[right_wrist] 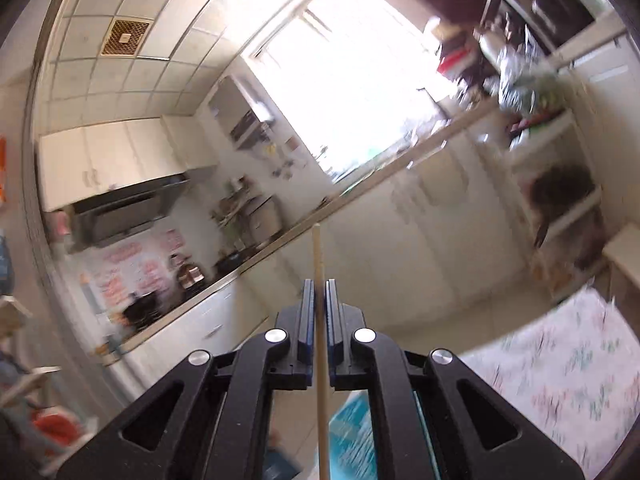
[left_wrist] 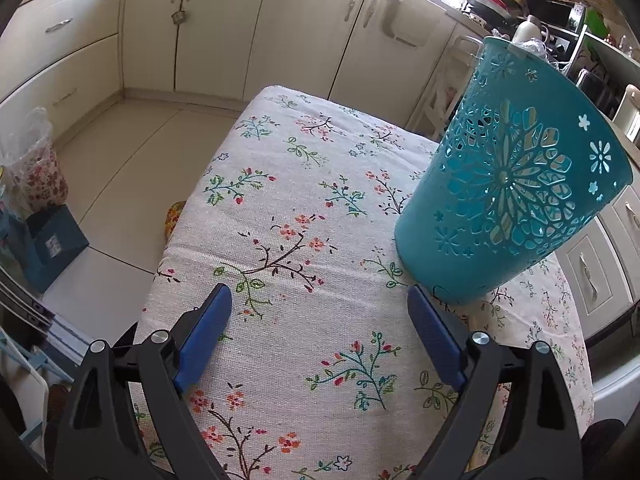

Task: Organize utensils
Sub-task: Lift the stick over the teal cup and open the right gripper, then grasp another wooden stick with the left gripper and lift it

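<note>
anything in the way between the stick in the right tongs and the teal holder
Nothing visible. The right tongs are shut on a thin wooden stick; the teal holder stands upright on the floral tablecloth, its mouth unseen.

Daylight from the window (right_wrist: 352, 68) floods the right wrist view, blown out to white glare, and the whole kitchen there smears with motion blur. The left wrist view is sharp and evenly lit, with soft shadows. Both bend strongly toward dark, rounded corners.
</note>
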A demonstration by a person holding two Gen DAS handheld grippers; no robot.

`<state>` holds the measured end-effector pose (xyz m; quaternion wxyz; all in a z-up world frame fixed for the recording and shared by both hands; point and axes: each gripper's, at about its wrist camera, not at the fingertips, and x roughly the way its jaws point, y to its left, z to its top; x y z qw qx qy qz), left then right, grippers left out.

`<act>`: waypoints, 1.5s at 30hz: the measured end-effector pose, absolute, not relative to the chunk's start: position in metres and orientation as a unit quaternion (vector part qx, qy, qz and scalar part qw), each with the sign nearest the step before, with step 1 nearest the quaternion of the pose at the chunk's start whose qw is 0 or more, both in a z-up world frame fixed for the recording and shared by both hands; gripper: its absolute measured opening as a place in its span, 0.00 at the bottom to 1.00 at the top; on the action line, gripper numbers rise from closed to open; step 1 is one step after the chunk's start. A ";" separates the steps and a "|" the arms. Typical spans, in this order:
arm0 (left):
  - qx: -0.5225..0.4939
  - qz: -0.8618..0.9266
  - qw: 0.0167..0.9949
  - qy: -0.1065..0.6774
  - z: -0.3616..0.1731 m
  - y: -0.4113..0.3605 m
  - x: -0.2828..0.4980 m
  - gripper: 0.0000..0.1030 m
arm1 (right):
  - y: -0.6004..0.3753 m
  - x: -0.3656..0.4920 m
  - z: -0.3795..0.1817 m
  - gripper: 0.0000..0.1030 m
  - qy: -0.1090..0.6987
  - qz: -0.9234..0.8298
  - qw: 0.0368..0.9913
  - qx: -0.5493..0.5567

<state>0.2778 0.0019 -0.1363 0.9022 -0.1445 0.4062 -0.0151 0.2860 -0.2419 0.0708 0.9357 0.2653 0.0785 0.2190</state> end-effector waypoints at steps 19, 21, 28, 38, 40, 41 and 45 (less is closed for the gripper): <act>-0.165 -0.026 0.901 0.399 -0.138 0.008 0.278 0.85 | -0.232 0.187 -0.015 0.32 0.234 0.182 0.947 0.127; -0.164 -0.026 0.901 0.400 -0.137 0.008 0.278 0.86 | -0.222 0.183 -0.056 0.30 0.320 0.184 0.923 0.107; -0.173 -0.030 0.901 0.396 -0.137 0.010 0.277 0.86 | -0.195 0.201 -0.123 0.16 0.435 0.172 0.881 0.071; -0.169 -0.030 0.901 0.398 -0.137 0.008 0.277 0.87 | -0.189 0.201 -0.124 0.09 0.460 0.161 0.873 -0.005; -0.157 -0.029 0.901 0.404 -0.136 0.004 0.277 0.87 | -0.202 0.195 -0.124 0.09 0.464 0.158 0.871 0.005; -0.145 -0.036 0.900 0.410 -0.134 -0.001 0.276 0.86 | -0.209 0.192 -0.123 0.09 0.466 0.156 0.871 0.014; -0.074 -0.090 0.899 0.422 -0.122 -0.045 0.254 0.86 | -0.239 0.183 -0.124 0.09 0.467 0.138 0.872 0.053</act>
